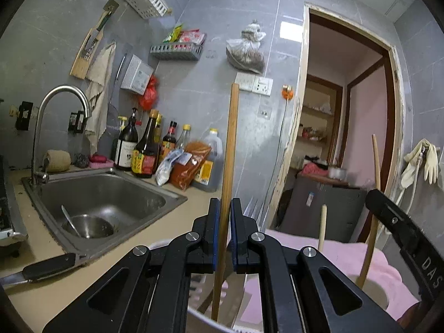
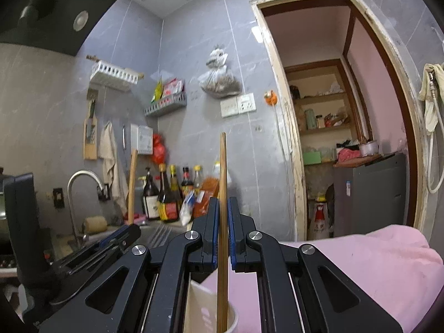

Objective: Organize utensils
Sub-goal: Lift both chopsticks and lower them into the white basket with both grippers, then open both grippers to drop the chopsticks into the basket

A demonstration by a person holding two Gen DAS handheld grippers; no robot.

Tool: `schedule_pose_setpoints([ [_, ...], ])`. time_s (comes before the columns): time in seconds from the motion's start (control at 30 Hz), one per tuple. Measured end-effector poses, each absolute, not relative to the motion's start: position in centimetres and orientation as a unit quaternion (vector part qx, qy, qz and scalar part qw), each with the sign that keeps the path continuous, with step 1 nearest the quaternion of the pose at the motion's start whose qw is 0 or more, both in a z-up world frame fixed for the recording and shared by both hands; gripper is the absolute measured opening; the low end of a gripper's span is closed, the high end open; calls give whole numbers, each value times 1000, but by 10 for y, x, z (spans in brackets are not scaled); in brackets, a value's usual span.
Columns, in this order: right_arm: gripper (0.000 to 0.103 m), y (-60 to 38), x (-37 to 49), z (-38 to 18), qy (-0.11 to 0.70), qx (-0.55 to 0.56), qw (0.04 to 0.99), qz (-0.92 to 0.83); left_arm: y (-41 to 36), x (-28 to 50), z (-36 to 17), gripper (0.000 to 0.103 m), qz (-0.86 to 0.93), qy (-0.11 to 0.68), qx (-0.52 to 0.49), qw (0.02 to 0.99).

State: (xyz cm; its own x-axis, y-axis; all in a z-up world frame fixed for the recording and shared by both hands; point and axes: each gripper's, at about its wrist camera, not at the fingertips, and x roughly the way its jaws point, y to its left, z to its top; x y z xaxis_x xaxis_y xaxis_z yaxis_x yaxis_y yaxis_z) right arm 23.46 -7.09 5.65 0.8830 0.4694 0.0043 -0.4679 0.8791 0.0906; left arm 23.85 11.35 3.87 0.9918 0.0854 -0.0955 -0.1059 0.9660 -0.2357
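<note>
Left gripper clamped on an upright wooden chopstick above a white cup, right gripper clamped on another chopstick standing in a cream cup, pink cloth beneath, sink and sauce bottles behind

Chopstick lower end hidden inside cup; cup cut off by frame bottom. Knife blade tip cropped at left edge.

"das" on right hand-held gripper
</note>
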Motion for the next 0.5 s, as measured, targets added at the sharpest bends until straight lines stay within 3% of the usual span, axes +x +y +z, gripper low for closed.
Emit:
schedule_pose_setpoints([
  [0.37,6,-78,231,59,37,55,962,264,114,233,38,6,28,65,-132,989],
  [0.47,11,-84,229,65,32,62,959,273,117,230,45,7,17,67,-143,987],
  [0.5,18,-88,227,68,27,66,959,276,116,228,49,7,14,67,-145,987],
])
